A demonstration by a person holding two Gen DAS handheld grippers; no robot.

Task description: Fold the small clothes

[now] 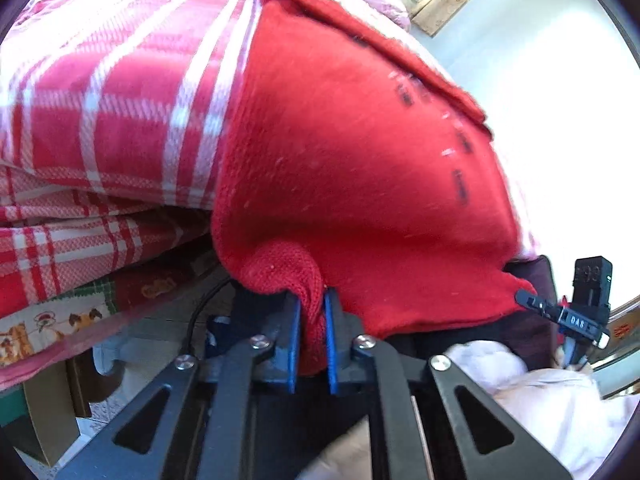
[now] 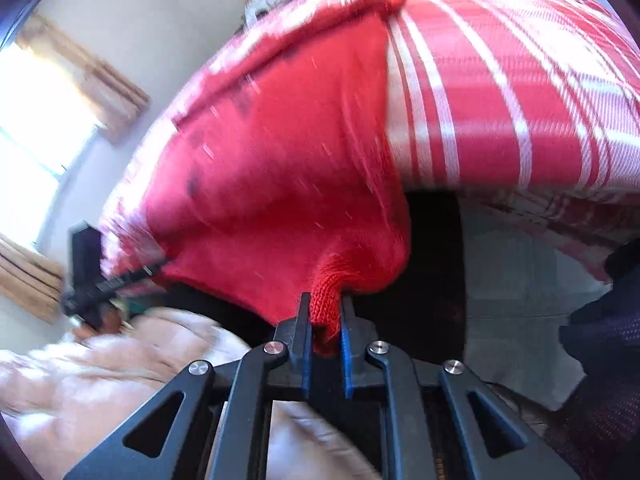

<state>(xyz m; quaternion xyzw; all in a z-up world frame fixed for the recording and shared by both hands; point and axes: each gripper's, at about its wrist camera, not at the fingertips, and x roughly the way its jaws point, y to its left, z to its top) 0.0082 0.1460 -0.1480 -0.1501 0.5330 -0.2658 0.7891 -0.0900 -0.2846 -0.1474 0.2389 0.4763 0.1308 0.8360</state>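
We have the left hand-held gripper (image 1: 312, 336) pinching a bunched knit corner of the red knit garment (image 1: 352, 184), its blue pads pressed on a thick wad of fabric. The right hand-held gripper (image 2: 325, 332) is clamped on the opposite bunched corner of the same garment (image 2: 280, 184). Both point forward and slightly up, near edge held just off the red-and-white plaid blanket (image 1: 112, 92), the far part draped over it.

Our worry is the grips: each holds a rolled clump, not a flat hem, so the knit may creep out if we pull the corners apart or lift fast. The knit also looks stretchy, so uneven tension between our two grippers would likely skew the fold line. The far edge already lies doubled over near the top, and dragging across the blanket could rumple it further. The right view is smeared, so we cannot judge its far edge well. Pale bedding (image 2: 100, 364) lies below, beside the grippers, and could catch a sagging hem.
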